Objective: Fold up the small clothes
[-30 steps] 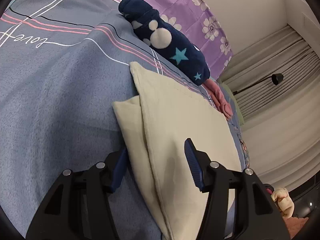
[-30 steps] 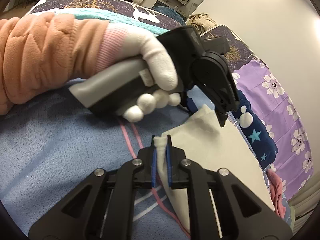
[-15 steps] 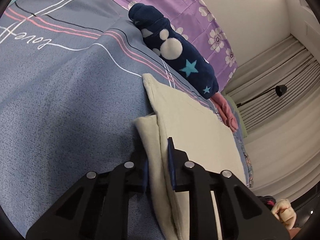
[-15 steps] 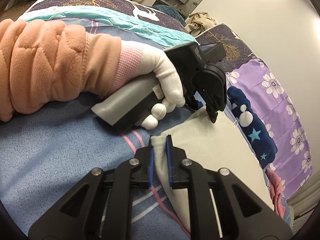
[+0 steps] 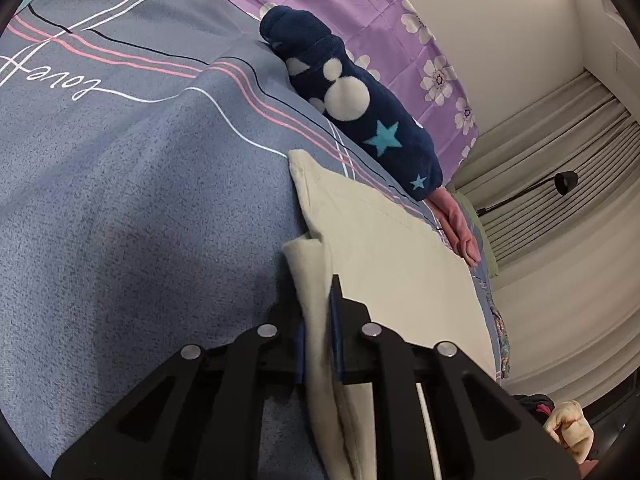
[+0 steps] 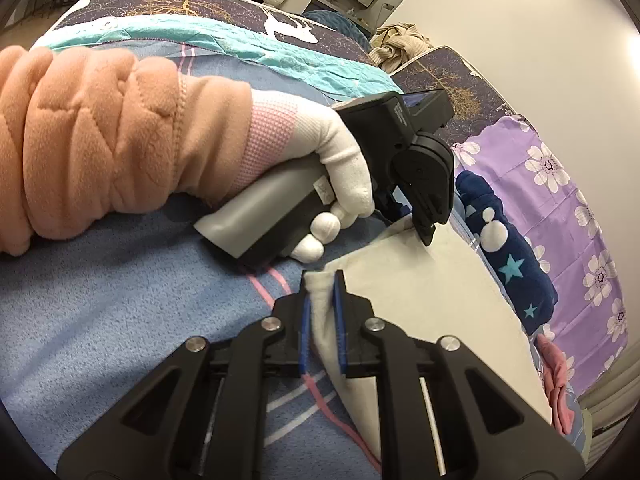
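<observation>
Item: cream garment, lying on the bed directly ahead of both my tongs. Soft, light, limp fleece, probably prone to sagging between grips. My left tongs are closing on a folded corner already pinched between the pads; my right tongs are clenched on the neighbouring corner. Best hold: layered edges, all plies together.

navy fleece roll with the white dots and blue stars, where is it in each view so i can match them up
Left wrist view: the navy fleece roll with white dots and blue stars lies upper centre, running diagonally beyond the far edge of the cream cloth.
Right wrist view: the same roll lies at the right, past the cream cloth.
Shared landmark: the purple flowered sheet behind the roll.
</observation>
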A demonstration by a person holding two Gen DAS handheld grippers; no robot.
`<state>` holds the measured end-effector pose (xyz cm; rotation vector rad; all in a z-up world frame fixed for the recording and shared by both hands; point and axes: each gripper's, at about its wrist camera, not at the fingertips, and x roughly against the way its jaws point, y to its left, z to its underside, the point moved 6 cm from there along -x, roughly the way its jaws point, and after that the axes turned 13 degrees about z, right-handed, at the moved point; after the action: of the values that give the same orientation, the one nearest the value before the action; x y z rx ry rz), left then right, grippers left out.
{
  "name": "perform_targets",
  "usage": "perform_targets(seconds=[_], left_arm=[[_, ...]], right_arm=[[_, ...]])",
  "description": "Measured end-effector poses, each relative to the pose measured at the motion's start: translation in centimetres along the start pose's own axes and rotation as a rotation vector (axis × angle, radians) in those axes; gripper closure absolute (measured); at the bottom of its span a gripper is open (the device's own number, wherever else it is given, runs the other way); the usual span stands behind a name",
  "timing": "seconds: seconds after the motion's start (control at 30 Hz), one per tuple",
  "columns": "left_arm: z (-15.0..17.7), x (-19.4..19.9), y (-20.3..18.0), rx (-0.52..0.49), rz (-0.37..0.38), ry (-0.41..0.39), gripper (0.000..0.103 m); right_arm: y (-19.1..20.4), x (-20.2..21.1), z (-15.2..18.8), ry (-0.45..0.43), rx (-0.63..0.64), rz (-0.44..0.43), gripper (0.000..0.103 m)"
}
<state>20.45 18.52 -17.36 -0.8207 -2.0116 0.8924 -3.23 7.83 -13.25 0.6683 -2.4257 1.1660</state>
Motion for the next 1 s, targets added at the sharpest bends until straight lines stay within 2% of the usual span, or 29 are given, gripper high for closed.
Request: perform_targets(seconds=[0.17, 0.23, 0.3, 0.43, 0.5, 0.53, 0.6, 0.67, 0.8, 1.0], left_arm=[[0.1, 0.3, 0.0, 0.01, 0.024, -0.009, 0.09], [0.1, 0.8, -0.2, 0.015, 0.038, -0.011, 0.088], [0.2, 1.3, -0.4, 0.016, 0.043, -0.015, 0.082], [0.2, 2.2, -0.4, 0.016, 0.037, -0.016, 0.079], [0.5, 2.1, -0.7, -0.002, 0.037, 0.011, 0.072], [0.7, 1.9, -1.0, -0.018, 0.036, 0.023, 0.069], [1.0, 1.5, -1.4, -0.053, 0.025, 0.038, 0.066], [1.1, 1.1, -1.5, -0.065, 0.02, 0.042, 0.066], [1.0, 1.1, -1.1, -0.047, 0.041, 0.034, 0.066], [0.6, 0.5, -1.1, -0.029, 0.07, 0.038, 0.065]], right_arm=[[-0.8, 0.4, 0.1, 0.008, -0.032, -0.028, 0.09], [-1.7, 0.8, 0.6, 0.024, -0.066, -0.043, 0.08], [-2.9, 1.0, 1.9, 0.061, -0.096, -0.053, 0.079], [-3.9, 0.9, 4.0, 0.117, -0.106, -0.051, 0.079], [-3.7, 1.1, 4.3, 0.114, -0.075, -0.028, 0.075], [-3.4, 1.1, 4.3, 0.107, -0.05, -0.011, 0.069], [-2.1, 1.2, 4.0, 0.088, 0.032, 0.037, 0.062], [-1.0, 1.1, 3.7, 0.068, 0.105, 0.101, 0.062], [-0.3, -0.1, 2.7, 0.07, 0.157, 0.201, 0.061], [0.0, -2.7, 0.9, 0.074, 0.155, 0.264, 0.065]])
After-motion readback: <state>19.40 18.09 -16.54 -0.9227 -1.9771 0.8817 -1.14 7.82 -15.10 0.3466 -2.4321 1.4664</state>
